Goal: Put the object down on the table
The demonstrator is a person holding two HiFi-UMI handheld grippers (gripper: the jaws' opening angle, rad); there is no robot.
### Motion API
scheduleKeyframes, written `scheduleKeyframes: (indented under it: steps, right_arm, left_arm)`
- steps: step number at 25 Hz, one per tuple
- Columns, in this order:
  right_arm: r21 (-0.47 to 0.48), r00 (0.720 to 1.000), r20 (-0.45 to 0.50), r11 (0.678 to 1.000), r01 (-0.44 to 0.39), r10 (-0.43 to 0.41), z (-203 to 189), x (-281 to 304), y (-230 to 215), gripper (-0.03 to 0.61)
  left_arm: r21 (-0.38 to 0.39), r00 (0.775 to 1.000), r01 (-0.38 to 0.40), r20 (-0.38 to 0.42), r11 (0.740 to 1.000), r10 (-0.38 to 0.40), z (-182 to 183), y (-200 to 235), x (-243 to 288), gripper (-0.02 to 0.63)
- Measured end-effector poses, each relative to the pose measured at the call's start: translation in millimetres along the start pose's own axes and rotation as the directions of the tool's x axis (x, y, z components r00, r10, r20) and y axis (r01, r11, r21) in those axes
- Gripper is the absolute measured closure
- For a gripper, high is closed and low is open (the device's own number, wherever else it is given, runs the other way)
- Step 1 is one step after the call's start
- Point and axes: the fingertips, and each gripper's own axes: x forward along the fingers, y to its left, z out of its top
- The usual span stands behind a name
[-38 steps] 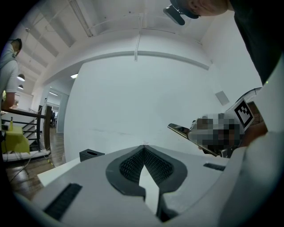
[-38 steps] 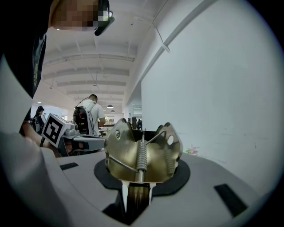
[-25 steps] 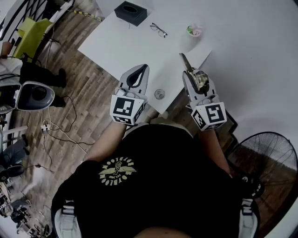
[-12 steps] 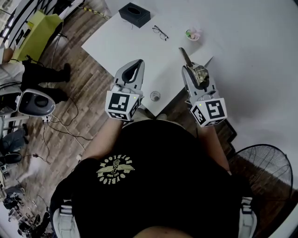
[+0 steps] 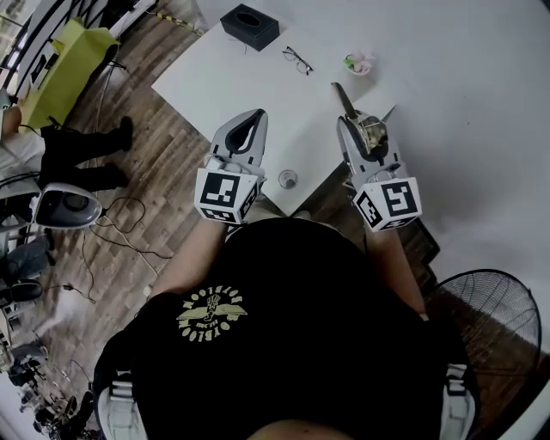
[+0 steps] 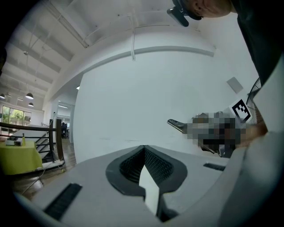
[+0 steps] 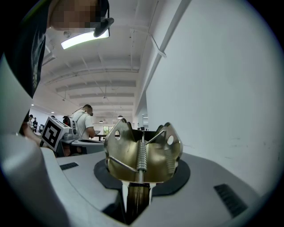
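My right gripper [image 5: 355, 126] is shut on a brass-coloured metal spring clamp [image 5: 370, 136]; the clamp's flat handle [image 5: 343, 100] sticks out forward past the fingertips. In the right gripper view the clamp [image 7: 143, 154] stands upright between the jaws, its coil spring in the middle, and my right gripper [image 7: 136, 197] pinches its lower end. My left gripper [image 5: 252, 120] is shut with nothing in it, level and to the left of the right one. From the left gripper view my left gripper [image 6: 149, 189] shows its tips touching, with the clamp's handle [image 6: 177, 125] off to the right. Both hang over the near edge of the white table [image 5: 225, 79].
On the table lie a black box [image 5: 248, 26], a pair of glasses [image 5: 297, 60], a small cup [image 5: 357, 62] and a small round glass piece [image 5: 287, 179] near the front edge. A fan [image 5: 491, 316] stands at the lower right; a person [image 5: 73, 146] sits at the left on the wooden floor.
Both grippers have moved a little forward toward the table and slightly up. The right gripper's hold on the clamp is the same.
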Motion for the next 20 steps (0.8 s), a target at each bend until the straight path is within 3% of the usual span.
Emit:
scheduleKeyframes:
  steps: [20]
  right_arm:
    - [-0.009, 1.000, -0.011, 1.000, 0.018, -0.018, 5, 42, -15, 0.468]
  left_arm:
    - [-0.009, 1.000, 0.022, -0.003, 1.000, -0.022, -1, 30, 33, 0.607]
